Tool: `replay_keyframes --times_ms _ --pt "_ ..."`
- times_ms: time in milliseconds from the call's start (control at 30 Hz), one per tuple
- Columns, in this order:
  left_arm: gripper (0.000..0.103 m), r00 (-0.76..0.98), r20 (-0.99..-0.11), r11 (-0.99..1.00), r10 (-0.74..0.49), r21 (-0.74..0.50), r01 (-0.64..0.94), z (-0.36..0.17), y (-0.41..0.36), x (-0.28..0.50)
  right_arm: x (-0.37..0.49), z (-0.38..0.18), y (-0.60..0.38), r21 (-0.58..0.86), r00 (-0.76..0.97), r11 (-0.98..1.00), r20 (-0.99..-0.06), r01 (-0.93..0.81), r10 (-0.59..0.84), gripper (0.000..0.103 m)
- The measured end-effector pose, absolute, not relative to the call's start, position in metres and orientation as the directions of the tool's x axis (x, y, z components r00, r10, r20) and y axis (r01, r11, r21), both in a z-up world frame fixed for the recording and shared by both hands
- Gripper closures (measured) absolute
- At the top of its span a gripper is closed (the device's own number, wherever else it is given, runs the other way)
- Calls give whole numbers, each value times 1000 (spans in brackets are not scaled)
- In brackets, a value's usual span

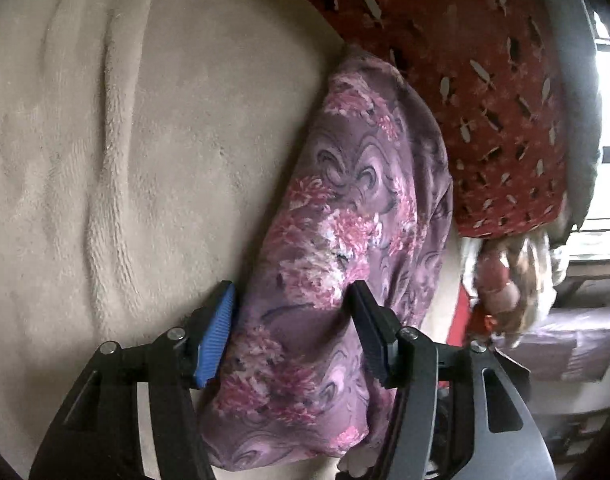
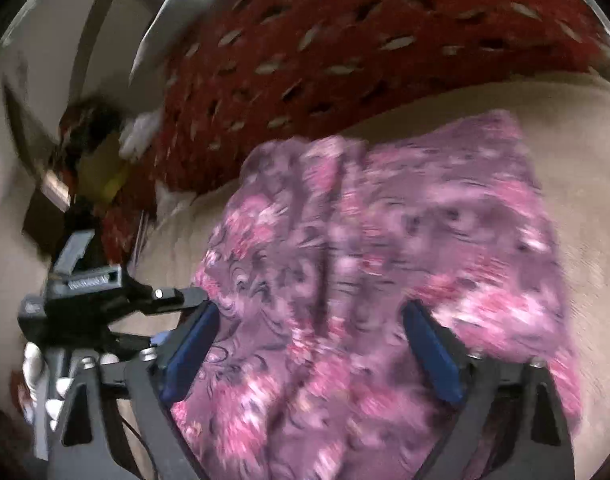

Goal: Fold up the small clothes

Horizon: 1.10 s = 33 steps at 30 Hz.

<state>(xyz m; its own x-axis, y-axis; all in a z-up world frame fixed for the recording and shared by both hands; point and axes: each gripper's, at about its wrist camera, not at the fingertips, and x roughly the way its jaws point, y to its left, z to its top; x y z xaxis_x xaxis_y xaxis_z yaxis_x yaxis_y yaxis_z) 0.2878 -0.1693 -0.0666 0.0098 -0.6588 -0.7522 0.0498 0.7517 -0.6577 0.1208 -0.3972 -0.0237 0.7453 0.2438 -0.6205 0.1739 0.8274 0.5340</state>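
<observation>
Two half-spread grippers, left [image 1: 291, 332] and right [image 2: 309, 344], straddle the purple floral-print fabric garment [image 2: 377, 248] without pinching it. It lies loosely doubled on the beige fleece blanket [image 1: 153, 152]; tidier folds probably remain. Farther off lies a red patterned cloth [image 2: 345, 40].

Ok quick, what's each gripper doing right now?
Left gripper: open, cloth between its fingers, not pinched.
Right gripper: open over the cloth.

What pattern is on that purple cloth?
Pink flowers and dark swirls on the purple cloth, sharpest in the left wrist view.
</observation>
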Motion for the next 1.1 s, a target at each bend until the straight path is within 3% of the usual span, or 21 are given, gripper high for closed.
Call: replay_keyframes --times_ms 33,67,167,367,567,633,700,733,767,900,933,967,1000,1033,1100 --pt "46 14 -752 751 -659 -658 51 -66 -167 288 130 -25 -389 514 715 847 -643 136 275 95" --pt "46 19 -753 753 -658 -656 56 -64 -161 288 137 -25 -379 439 684 888 -690 134 238 93" --pt "46 39 -749 749 -661 -658 76 -54 -159 284 131 -8 -364 330 710 942 -678 64 189 94" --pt "46 72 -757 755 -649 -631 178 -30 -180 268 79 25 -426 464 819 879 -543 109 185 99" --pt "42 113 -805 804 -582 -551 224 -32 -190 261 54 -10 -473 542 784 802 -600 250 160 101" --pt "42 97 -790 790 -605 -580 198 -35 -183 265 51 -16 -480 609 792 752 -577 254 200 94" --pt "42 87 -785 786 -613 -595 168 -39 -177 269 60 -14 -477 640 797 729 -560 243 226 71" --pt "42 81 -786 786 -613 -597 159 -41 -173 271 64 -15 -472 641 792 731 -561 232 241 49" --pt "42 83 -786 787 -613 -597 156 -41 -171 271 71 -15 -464 630 790 744 -564 223 241 43" --pt "42 77 -779 781 -622 -611 129 -46 -164 274 112 -27 -431 596 742 780 -609 192 282 44" --pt "42 70 -776 777 -627 -617 121 -48 -166 275 121 -28 -416 569 724 806 -624 163 294 49" --pt "42 66 -776 777 -628 -619 113 -48 -165 276 125 -27 -404 516 710 845 -647 139 278 72" --pt "42 67 -773 775 -631 -622 110 -47 -163 275 128 -22 -391 440 701 890 -672 118 239 86" --pt "42 70 -768 769 -637 -628 115 -44 -163 274 128 -13 -384 386 709 918 -671 86 216 91" --pt "42 79 -759 762 -646 -635 130 -37 -164 272 116 2 -391 412 755 909 -616 68 223 92"
